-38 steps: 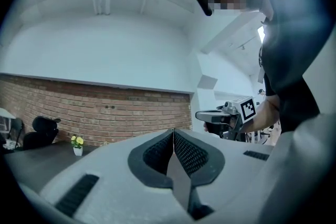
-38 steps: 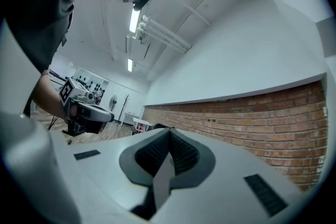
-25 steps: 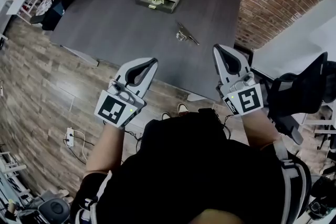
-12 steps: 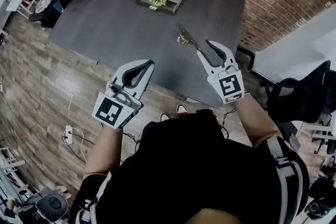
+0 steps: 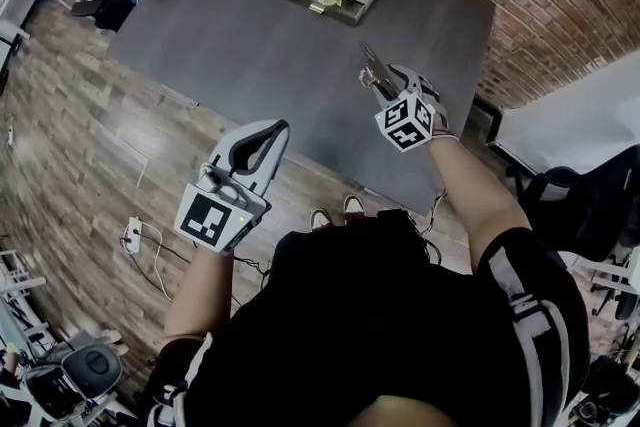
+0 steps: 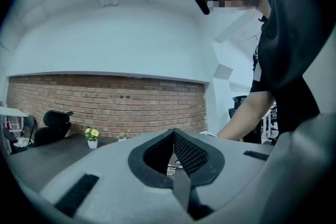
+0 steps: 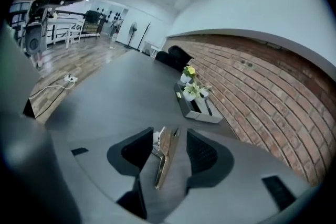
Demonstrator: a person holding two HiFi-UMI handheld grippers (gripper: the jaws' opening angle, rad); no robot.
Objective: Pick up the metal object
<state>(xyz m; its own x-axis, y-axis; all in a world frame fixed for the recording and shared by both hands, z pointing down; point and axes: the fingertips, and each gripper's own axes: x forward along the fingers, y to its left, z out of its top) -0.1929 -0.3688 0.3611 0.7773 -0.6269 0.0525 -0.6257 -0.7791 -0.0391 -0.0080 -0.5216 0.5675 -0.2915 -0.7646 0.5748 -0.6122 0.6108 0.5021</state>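
Lower left in the head view, the left gripper (image 5: 281,127) holds its smooth grey jaws together. Right of centre, the right gripper (image 5: 388,81) is opening. Its dark mesh pads (image 7: 202,152) flank, without clamping, the slim shiny metal object (image 7: 164,157) lying on the matte dark table (image 5: 250,35).

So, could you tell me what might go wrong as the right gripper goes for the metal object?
The metal object lies off-centre between the right gripper's opening jaws, nearer one pad, so closing may push it aside. It looks thin and flat on the table, so pads might slip over it.
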